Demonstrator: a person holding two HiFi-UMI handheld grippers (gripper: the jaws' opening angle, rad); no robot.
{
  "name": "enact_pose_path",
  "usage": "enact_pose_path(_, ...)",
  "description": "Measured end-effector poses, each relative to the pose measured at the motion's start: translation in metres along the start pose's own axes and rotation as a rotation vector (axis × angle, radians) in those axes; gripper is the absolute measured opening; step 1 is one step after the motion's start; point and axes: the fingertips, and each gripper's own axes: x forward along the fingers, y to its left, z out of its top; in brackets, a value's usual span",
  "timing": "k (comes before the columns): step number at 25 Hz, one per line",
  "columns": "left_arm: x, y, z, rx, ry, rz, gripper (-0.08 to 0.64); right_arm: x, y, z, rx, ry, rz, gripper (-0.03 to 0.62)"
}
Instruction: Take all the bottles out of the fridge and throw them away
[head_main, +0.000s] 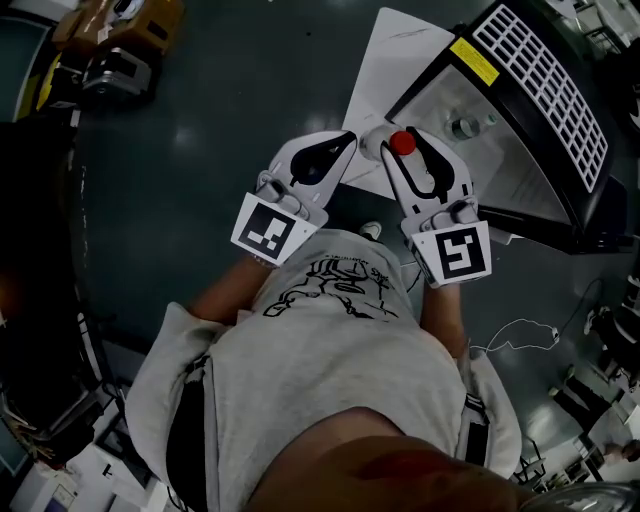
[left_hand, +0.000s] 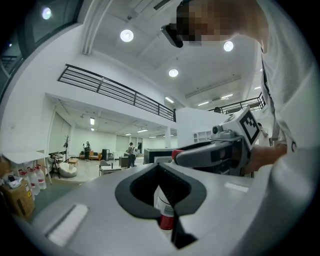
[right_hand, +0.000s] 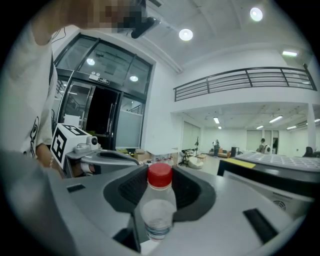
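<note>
Arms: in the head view both forearms reach forward from the torso at frame centre, side by side, with one gripper in each hand.
Left gripper: roughly level, with its tips angled toward the upper right. Its jaws are clamped on the left bottle, which sits in the slot with its red cap toward the camera.
Right gripper: its tips are just beside the left gripper's. Its jaws stand partway apart and are clamped on the right bottle, which is upright with its red cap on top.
Count: two grippers, two bottles, two red caps, one fridge.
Task things: both bottles are outside the fridge, each held in a pair of jaws.
Edges: the fridge fills the upper right, near the right gripper. A white sheet lies beside it on its left.
Open room: bare dark floor spans the left centre. A yellow machine occupies the upper-left corner, and a thin cable lies at lower right.
</note>
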Motion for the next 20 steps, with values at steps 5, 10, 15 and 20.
enact_pose_path(5, -0.02, 0.03, 0.001, 0.006, 0.002, 0.019, 0.009, 0.031, 0.02, 0.01, -0.01, -0.003, 0.026, 0.153)
enact_pose_path(10, -0.038, 0.057, 0.0, -0.002, 0.001, 0.039, 0.009, 0.059, 0.039, 0.017, -0.017, -0.006, 0.049, 0.153)
enact_pose_path(15, -0.059, 0.081, -0.003, 0.003, 0.0, 0.061, 0.009, 0.086, 0.059, 0.02, -0.018, -0.011, 0.078, 0.153)
enact_pose_path(20, -0.084, 0.106, -0.007, -0.003, 0.005, 0.09, 0.009, 0.114, 0.083, 0.027, -0.022, -0.012, 0.112, 0.153)
